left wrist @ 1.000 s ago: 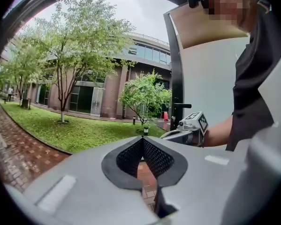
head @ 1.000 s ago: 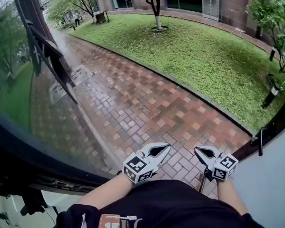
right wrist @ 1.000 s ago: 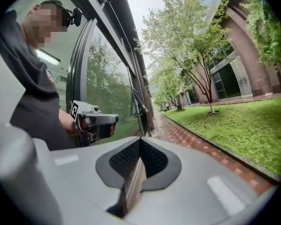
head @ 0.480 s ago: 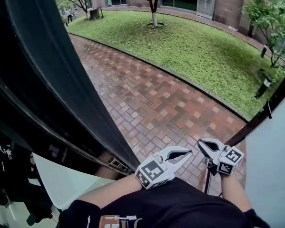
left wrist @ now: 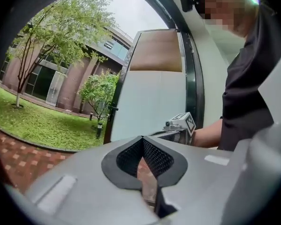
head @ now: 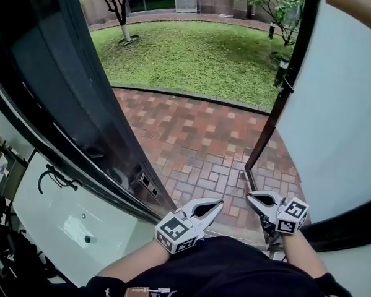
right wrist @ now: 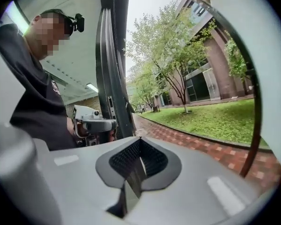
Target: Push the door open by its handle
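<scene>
1. In the doorway, the door (head: 92,104) stands swung wide along the left. Its lock edge (head: 145,184) is just beside the left tongs (head: 218,203). I cannot pick out its handle with any certainty.
2. The left tongs and the right tongs (head: 252,196) are both pinched fully together with nothing between them, and neither touches the door.
3. The likeliest trouble is that, with nothing bracing it, a self-closing door would swing back against the person's left arm.
4. The right tongs hang near the dark edge (head: 273,125) of the pale panel on the right, so a careless sweep could knock it.
5. The brick path (head: 204,147) lies straight ahead, and a raised sill could catch a foot.
</scene>
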Motion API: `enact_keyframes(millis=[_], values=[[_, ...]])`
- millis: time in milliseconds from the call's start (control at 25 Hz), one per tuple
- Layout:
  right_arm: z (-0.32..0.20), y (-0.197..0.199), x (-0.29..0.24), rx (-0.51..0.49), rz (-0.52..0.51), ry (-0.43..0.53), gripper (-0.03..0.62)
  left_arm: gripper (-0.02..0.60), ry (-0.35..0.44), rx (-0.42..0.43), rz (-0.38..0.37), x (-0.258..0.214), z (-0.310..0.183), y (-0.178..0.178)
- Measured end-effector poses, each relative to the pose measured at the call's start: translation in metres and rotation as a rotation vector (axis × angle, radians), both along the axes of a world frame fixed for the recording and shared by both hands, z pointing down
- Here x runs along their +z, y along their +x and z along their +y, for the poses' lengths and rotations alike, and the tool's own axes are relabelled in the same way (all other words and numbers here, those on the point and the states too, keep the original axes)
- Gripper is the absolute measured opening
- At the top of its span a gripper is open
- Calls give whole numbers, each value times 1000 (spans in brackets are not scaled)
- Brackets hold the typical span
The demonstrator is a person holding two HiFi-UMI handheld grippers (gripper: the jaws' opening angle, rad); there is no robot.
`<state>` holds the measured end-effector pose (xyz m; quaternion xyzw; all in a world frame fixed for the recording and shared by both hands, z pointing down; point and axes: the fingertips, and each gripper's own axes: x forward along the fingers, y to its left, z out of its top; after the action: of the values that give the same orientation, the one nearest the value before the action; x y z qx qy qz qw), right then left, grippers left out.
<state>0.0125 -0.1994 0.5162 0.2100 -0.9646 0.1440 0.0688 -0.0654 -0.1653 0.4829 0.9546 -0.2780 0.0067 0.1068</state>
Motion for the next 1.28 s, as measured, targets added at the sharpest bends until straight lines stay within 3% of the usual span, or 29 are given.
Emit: enact_keyframes(millis=[200,320,440,640,920,1280], values=[[51,44,-6,27,-40,18,0,0,-66,-95,-1,22,40,-11],[87,83,6,18,-60,7,0,0,-143,-171,9,50,70,6],[129,123,38,10,-16,-27,0,0,-234,-200,0,84,106,40],[153,168,57,60,-29,-80,0,0,-205,-180,-26,78,124,79],[150,154,24,116,-26,5,0,0,-121,-205,7,47,102,36],[155,103,18,187,-23,14,0,0,-79,-99,1,37,98,0]])
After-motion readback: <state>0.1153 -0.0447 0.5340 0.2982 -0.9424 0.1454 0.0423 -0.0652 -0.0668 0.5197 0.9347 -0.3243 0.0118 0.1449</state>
